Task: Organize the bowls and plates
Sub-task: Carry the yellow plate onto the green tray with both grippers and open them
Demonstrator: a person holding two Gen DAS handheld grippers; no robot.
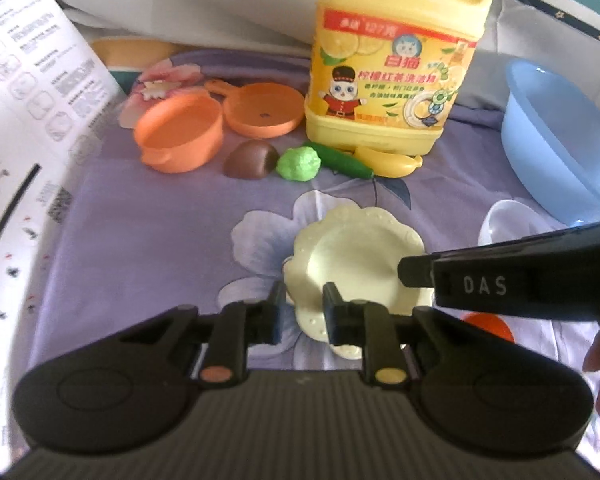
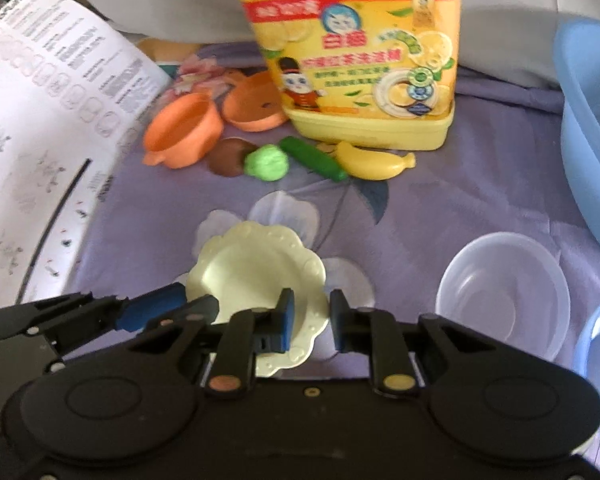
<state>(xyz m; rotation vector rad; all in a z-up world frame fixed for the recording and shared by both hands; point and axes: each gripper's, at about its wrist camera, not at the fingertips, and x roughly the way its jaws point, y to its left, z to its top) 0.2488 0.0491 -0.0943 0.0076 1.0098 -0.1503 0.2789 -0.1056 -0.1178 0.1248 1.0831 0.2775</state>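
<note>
A cream scalloped plate [image 1: 352,256] lies on the purple flowered cloth; it also shows in the right wrist view [image 2: 256,264]. My left gripper [image 1: 302,300] is open, its jaws astride the plate's near-left rim. My right gripper [image 2: 310,312] is open, its jaws astride the plate's near-right rim; in the left wrist view it reaches in from the right [image 1: 412,272] over the plate. A clear plastic bowl [image 2: 504,292] stands right of the plate. A pale blue bowl [image 2: 598,344] shows at the right edge.
A yellow detergent jug [image 1: 396,52] stands behind. In front of it lie an orange toy pot [image 1: 180,132], an orange pan [image 1: 264,114], a brown piece [image 1: 250,158], a green ball [image 1: 300,164], a cucumber [image 1: 340,158] and a banana [image 1: 392,162]. A blue basin [image 1: 560,128] is at right, a printed sheet [image 1: 32,120] at left.
</note>
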